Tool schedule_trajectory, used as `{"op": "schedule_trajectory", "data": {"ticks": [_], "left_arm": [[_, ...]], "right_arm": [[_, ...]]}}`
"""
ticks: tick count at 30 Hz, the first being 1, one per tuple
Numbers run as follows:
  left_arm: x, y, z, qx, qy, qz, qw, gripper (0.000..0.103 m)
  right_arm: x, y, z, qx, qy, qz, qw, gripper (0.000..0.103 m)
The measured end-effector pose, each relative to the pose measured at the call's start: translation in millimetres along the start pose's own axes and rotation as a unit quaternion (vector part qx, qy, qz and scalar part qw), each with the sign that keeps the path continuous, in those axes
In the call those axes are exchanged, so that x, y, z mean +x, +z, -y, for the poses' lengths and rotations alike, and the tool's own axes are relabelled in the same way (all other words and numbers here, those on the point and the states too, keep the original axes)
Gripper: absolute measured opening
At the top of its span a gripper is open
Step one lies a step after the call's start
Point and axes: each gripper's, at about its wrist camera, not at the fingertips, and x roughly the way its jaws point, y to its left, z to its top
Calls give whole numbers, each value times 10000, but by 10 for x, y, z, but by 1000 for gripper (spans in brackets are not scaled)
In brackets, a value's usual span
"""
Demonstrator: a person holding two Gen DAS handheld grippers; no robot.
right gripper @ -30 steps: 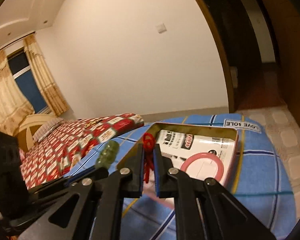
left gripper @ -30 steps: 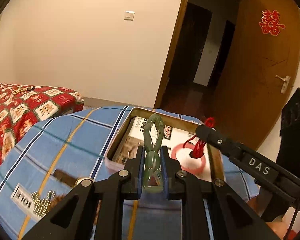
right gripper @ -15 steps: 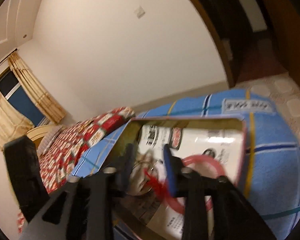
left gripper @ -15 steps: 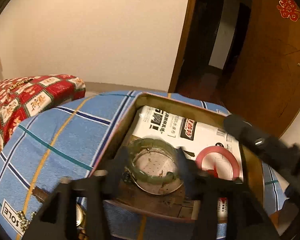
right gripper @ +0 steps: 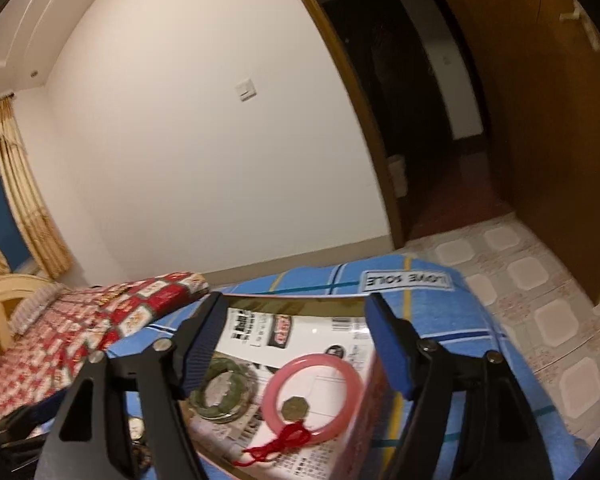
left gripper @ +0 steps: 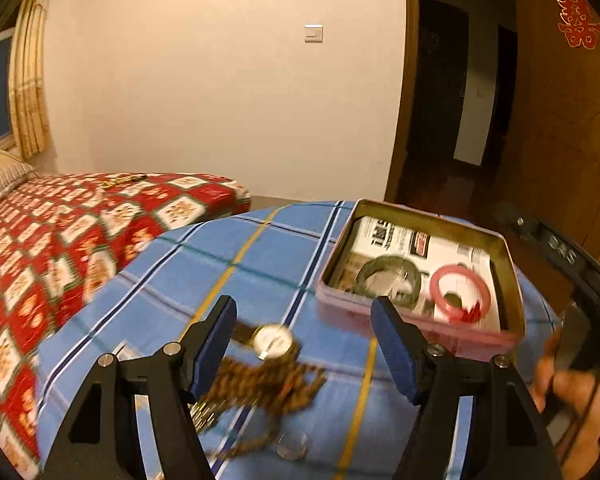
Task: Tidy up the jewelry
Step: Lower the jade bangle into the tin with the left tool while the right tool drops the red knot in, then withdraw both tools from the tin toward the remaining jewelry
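Observation:
A pink tin lined with printed paper holds a green bangle, a pink bangle and a coin pendant on a red cord. My left gripper hovers over the blue checked cloth left of the tin, its jaws opening and nothing between them. Under it lie a watch and a tangle of brown beaded chain. My right gripper hangs above the tin, jaws opening, empty, the pink bangle below it.
A bed with a red patterned cover stands to the left. A wooden door and dark doorway lie behind. A person's hand grips the right tool's handle. A small clear ring rests on the cloth near the front.
Both grippers opened: the left let the green bangle go into the tin and drew back left over the watch; the right dropped the red-corded pendant into the tin.

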Motion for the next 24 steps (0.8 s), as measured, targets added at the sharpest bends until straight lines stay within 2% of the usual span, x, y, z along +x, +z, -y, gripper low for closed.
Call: {"op": "schedule_trajectory", "data": {"ticks": [3,5,9,14,24], "left_arm": [[-69,-154,-75,-91,-56,-100,9999,70],[-100,-238,-88,-196,-145,-147,9996,70],[-165,-367,-83,-320,-282,-169,9989,70],[-274,-512,-76,-266,-332,-223,9988,70],[-530,-714,-333,-299,-321,-175,9989,70]], "right_arm": [[-58,-44,-43,-80,-173,9,9998,81],[-96,-102,-61,-50,-176,-154,9997,83],[-222,-250,-112,-38,-135,-397,9991,83],[-366,-389,-255,-269,-102,-453,9986,83],[-484,-600,-439,-656,66,-648,9957,83]]}}
